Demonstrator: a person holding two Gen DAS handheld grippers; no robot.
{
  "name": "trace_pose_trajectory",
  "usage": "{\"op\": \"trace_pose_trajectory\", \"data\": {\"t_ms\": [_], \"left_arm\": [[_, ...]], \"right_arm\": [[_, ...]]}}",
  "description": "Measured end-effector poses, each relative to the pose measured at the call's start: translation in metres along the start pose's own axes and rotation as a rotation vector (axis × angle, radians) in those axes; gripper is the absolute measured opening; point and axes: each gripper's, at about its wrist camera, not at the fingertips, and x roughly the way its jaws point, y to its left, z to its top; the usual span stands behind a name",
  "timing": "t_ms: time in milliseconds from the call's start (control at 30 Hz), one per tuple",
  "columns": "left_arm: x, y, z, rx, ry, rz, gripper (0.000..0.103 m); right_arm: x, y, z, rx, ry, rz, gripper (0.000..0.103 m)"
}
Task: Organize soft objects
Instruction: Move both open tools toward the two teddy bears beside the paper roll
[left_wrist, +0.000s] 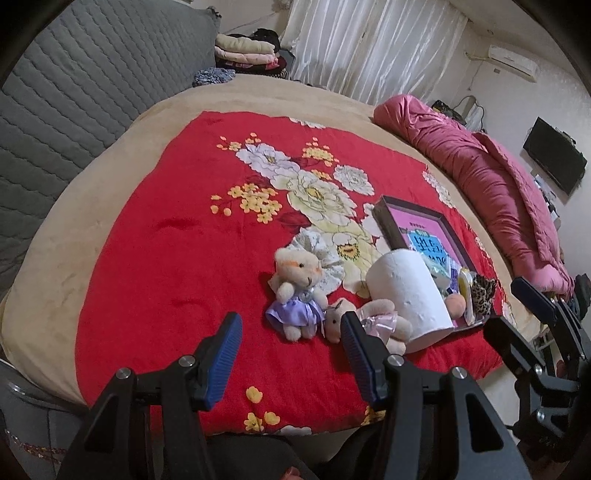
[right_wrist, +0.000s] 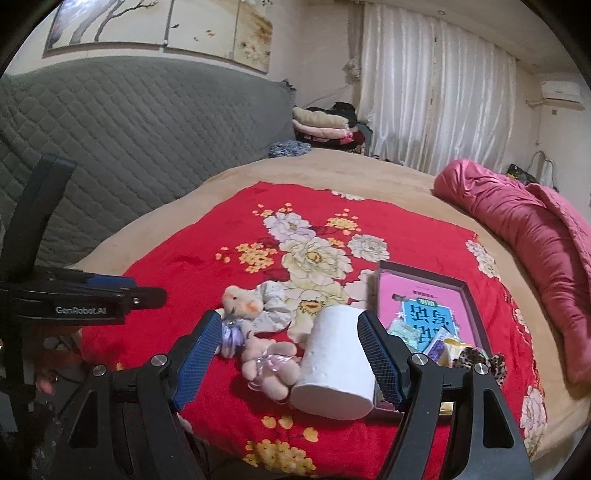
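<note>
Beyond open fingers (left_wrist: 236, 354), two plush bears (left_wrist: 297, 291)

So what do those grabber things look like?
Each one is a black plastic frame with two arms shaped like hollow triangles, joined by shiny silver bolts. The left gripper and right gripper both have jaws lined with ridged blue pads. White letters on the left one's side read GenRobot.AI.

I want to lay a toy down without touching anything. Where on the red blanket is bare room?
Free: the wide red blanket left of the purple-dress bear, toward the grey headboard. Crowded: bears, paper roll and tray at right.
</note>
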Motion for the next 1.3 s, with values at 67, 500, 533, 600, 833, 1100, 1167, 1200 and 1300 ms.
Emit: {"op": "trace_pose_trajectory", "data": {"t_ms": [67,500,533,600,833,1100,1167,1200,1300], "left_arm": [[0.003,-0.001,-0.002,0.004,0.010,0.000,0.055],[0.025,0.000,-0.013,0.002,0.070,0.014,0.055],[0.027,0.000,-0.014,0.002,0.075,0.014,0.055],[0.031,0.000,-0.015,0.002,0.083,0.016,0.055],[0.044,0.003,-0.019,0.001,0.112,0.018,0.055],[0.060,0.007,-0.023,-0.011,0.147,0.019,0.055],[0.064,0.008,-0.024,-0.012,0.155,0.018,0.055],[0.067,0.009,-0.024,-0.014,0.159,0.018,0.055],[0.075,0.010,-0.024,-0.017,0.169,0.016,0.055]], "right_arm": [[0.003,0.002,-0.002,-0.003,0.008,0.013,0.077],[0.027,0.014,-0.019,-0.033,0.076,0.065,0.077],[0.028,0.014,-0.021,-0.034,0.080,0.068,0.077],[0.033,0.016,-0.023,-0.039,0.091,0.076,0.077],[0.045,0.025,-0.031,-0.083,0.107,0.078,0.077],[0.065,0.026,-0.043,-0.117,0.147,0.072,0.077],[0.072,0.026,-0.046,-0.129,0.160,0.065,0.077],[0.074,0.025,-0.048,-0.133,0.165,0.063,0.077],[0.083,0.027,-0.052,-0.167,0.173,0.048,0.077]]}}
